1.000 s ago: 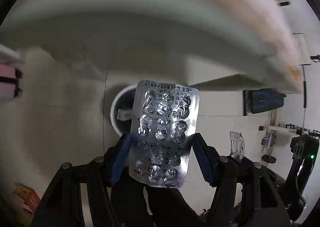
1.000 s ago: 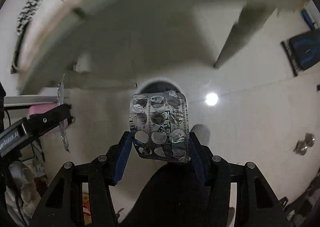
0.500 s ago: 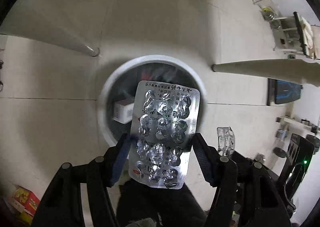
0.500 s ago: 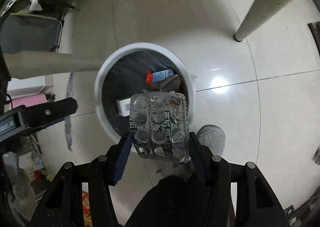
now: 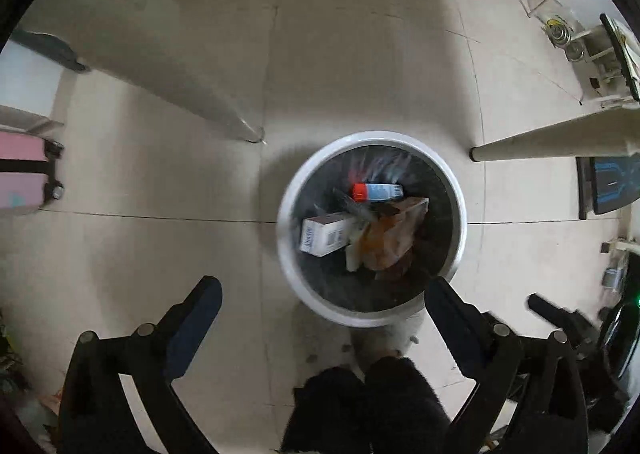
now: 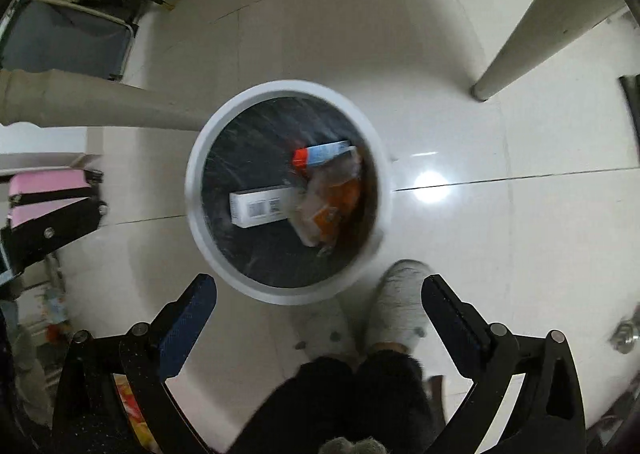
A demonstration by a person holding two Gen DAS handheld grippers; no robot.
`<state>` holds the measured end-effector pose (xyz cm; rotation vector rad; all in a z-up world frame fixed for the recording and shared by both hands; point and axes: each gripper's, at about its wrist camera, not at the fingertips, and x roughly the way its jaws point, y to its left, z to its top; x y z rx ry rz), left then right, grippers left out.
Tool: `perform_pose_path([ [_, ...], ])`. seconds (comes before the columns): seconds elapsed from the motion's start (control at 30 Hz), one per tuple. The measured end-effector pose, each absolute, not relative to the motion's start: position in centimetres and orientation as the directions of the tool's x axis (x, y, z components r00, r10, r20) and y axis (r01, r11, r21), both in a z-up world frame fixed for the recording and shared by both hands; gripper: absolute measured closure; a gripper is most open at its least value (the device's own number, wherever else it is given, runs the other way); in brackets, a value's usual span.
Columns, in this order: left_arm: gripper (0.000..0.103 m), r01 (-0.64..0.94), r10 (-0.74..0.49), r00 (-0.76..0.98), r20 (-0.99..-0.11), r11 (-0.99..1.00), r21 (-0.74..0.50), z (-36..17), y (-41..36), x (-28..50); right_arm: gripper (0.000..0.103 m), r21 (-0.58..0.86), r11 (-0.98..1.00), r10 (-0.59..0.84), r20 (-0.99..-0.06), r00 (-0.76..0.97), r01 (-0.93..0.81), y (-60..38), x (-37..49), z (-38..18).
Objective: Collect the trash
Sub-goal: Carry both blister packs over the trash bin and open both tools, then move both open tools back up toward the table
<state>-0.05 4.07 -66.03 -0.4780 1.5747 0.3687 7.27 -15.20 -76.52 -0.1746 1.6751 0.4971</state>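
Both blister packs that sat pinched in the claws half a second ago are gone from them: the left gripper (image 5: 322,296) and the right gripper (image 6: 320,292) have just been opening, and each now stands spread wide with nothing between its blue pads. I cannot pick either pack out inside the trash bin (image 5: 286,246); a dark blurred streak near the middle of the bin in the left wrist view may be one on its way down, but that is a guess. Trash already in the black-lined bin includes a white carton (image 5: 325,235), a red-capped tube (image 5: 376,191) and an orange wrapper (image 5: 394,240). In both wrist views the bin lies just above the open claw, centre-right in the left view and centre-left in the right (image 6: 192,190), so both claws hang over its near rim. Neither hand is clearly nearer. Grey slippers (image 6: 400,306) stand at the rim's lower edge.
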Motion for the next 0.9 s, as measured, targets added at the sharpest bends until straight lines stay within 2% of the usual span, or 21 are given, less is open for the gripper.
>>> perform_pose_path([
  [0.17, 0.000, -0.514, -0.037, -0.027, -0.999, 0.858, -0.018, -62.8, 3.7, -1.3, 0.000, 0.136, 0.894, 0.095, -0.989, -0.117, -0.426, -15.5, 7.0, -72.5],
  [0.37, 0.000, -0.523, 0.004, -0.002, -1.000, 0.853, 0.004, -57.5, 2.6, -2.3, 0.000, 0.096, 0.893, 0.077, -0.995, -0.061, -0.439, -16.1, 6.4, -66.3],
  [0.9, 0.000, -0.512, 0.019, 0.078, -0.997, 0.858, -0.023, -40.6, 0.5, -5.1, 0.000, 0.075, 0.884, 0.106, -0.994, 0.042, -0.462, -16.8, 3.9, -43.3],
])
